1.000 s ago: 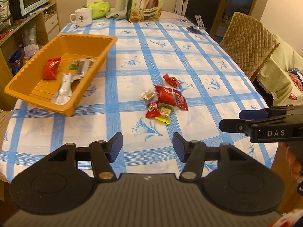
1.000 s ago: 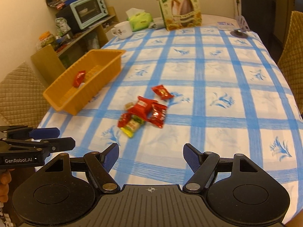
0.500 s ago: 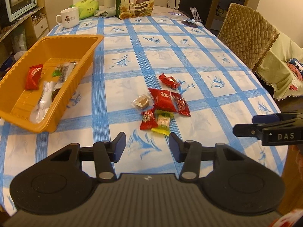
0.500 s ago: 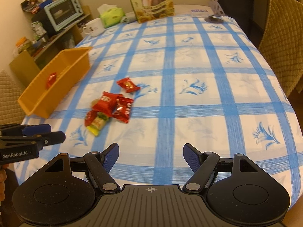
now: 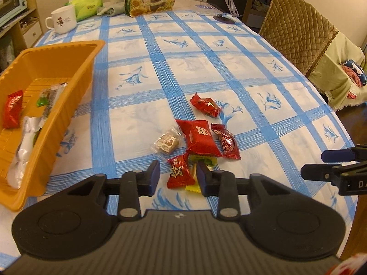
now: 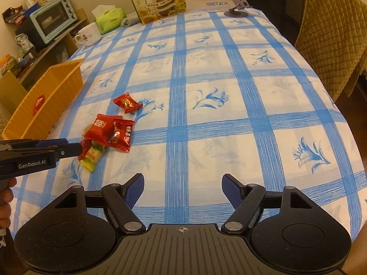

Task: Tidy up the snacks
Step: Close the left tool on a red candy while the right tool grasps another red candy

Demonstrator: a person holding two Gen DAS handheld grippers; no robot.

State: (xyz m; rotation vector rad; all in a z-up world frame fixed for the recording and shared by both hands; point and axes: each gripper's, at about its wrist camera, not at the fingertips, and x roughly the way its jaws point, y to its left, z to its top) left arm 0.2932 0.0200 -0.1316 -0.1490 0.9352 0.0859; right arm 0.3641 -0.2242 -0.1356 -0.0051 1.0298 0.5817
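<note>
Several wrapped snacks lie in a cluster on the blue-checked tablecloth: a big red packet (image 5: 199, 137), two red candies (image 5: 226, 141) (image 5: 205, 105), a clear-wrapped beige one (image 5: 166, 143), a small red one (image 5: 178, 172) and a yellow-green one (image 6: 91, 157). My left gripper (image 5: 177, 176) is open, its jaws either side of the small red candy, just above it. My right gripper (image 6: 182, 190) is open and empty over bare cloth to the right of the cluster. The orange tray (image 5: 75, 78) at left holds a red candy (image 5: 12, 112) and other wrappers.
A white mug (image 5: 62, 20), green tissue pack (image 5: 88, 4) and a tall seed bag (image 6: 158, 0) stand at the table's far end. A phone stand (image 6: 237, 4) sits far right. Quilted chairs (image 5: 298, 32) line the right side. A toaster oven (image 6: 52, 20) is on the left shelf.
My left gripper has moved forward and down onto the snack cluster, its jaws now around the small red candy. The right gripper has drifted right and forward, staying open.
</note>
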